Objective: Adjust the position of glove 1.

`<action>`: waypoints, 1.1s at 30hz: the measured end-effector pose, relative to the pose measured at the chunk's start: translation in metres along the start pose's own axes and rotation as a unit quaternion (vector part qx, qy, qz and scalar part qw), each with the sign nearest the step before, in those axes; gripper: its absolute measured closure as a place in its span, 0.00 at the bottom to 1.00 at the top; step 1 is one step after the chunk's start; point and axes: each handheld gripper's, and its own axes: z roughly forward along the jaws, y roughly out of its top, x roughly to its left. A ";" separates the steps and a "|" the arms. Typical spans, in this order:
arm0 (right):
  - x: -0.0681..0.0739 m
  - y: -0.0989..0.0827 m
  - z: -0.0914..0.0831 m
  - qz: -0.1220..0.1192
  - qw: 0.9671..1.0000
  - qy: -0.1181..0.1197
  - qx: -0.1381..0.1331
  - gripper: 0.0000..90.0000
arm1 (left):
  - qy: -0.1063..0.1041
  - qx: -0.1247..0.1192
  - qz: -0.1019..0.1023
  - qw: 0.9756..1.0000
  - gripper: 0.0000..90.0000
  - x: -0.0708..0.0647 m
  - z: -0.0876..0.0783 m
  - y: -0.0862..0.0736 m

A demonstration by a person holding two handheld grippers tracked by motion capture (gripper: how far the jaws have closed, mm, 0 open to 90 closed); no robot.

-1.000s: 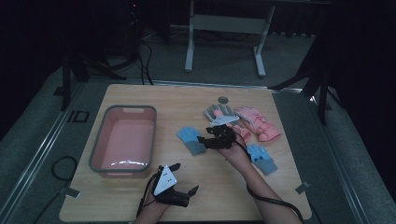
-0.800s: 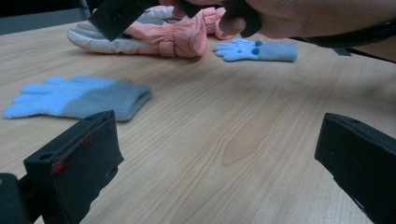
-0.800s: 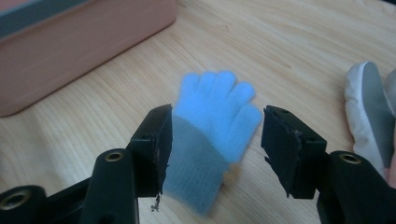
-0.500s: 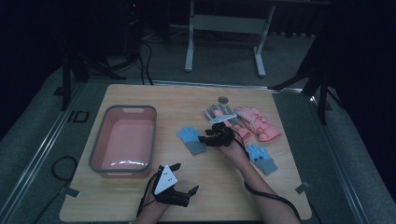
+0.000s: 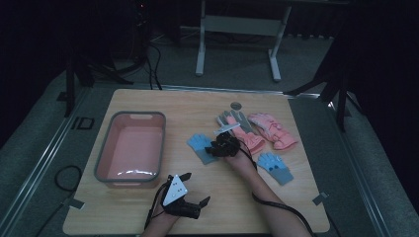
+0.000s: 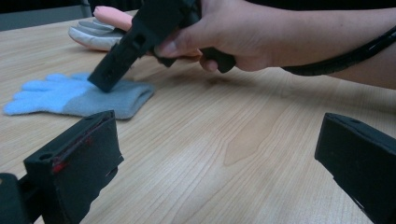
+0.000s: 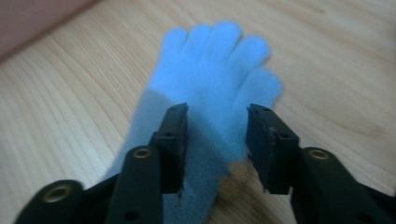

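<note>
A blue glove (image 5: 199,144) with a grey cuff lies flat in the middle of the wooden table (image 5: 148,103). My right gripper (image 5: 214,148) has come down on its cuff end. In the right gripper view the jaws stand on either side of a strip of the blue glove (image 7: 212,70). They have just been closing, and a gap still shows between the pads. The left gripper view shows the right gripper (image 6: 112,74) with a jaw tip touching the grey cuff (image 6: 119,100). My left gripper (image 5: 196,187) rests near the front edge, open and holding nothing.
A pink tub (image 5: 101,153) with a grey rim stands at the left. A grey glove (image 5: 236,117), two pink gloves (image 5: 272,129) and a second blue glove (image 5: 275,167) lie to the right of my right hand. A small round disc (image 5: 236,105) sits behind them.
My right gripper has sunk onto the blue glove and shifted a little left, its jaws narrower than before. The left gripper has not moved.
</note>
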 end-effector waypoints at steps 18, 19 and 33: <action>0.024 0.008 -0.039 0.042 0.997 -0.058 -0.033 0.97 | 0.002 0.005 0.002 1.000 0.00 0.000 0.001 0.000; 0.025 0.008 -0.044 0.050 0.996 -0.058 -0.039 0.97 | 0.002 0.005 0.002 1.000 0.00 0.000 0.001 0.000; 0.058 -0.047 -0.107 0.126 0.987 -0.069 -0.074 0.97 | 0.003 0.006 0.005 1.000 0.00 -0.001 0.001 0.000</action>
